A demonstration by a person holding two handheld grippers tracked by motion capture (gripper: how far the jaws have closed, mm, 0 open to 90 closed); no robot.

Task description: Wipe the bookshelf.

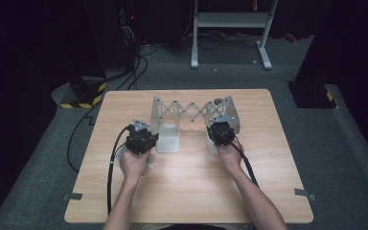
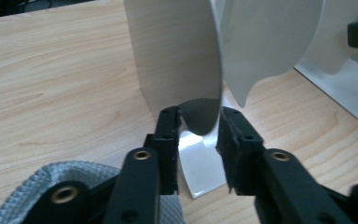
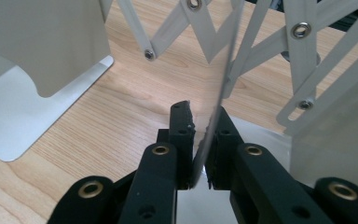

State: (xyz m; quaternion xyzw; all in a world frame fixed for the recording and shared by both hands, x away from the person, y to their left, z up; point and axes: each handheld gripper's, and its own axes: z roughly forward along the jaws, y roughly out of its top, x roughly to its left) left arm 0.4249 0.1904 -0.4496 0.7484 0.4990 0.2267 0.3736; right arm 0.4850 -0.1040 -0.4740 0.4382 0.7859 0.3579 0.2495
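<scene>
Light, stiff, slick metal expanding rack [image 1: 191, 115]: left gripper [image 2: 199, 122] straddles 1 end plate loosely, right gripper [image 3: 204, 122] nips the other's edge.

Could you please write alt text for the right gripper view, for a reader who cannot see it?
The right gripper has its two black jaws closed on the thin edge of a white metal end plate. Beyond it, a white scissor lattice crosses a wooden table.

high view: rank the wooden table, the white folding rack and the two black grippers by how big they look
1. wooden table
2. white folding rack
3. left gripper and right gripper: they look about alike, so no ranking between them.
</scene>
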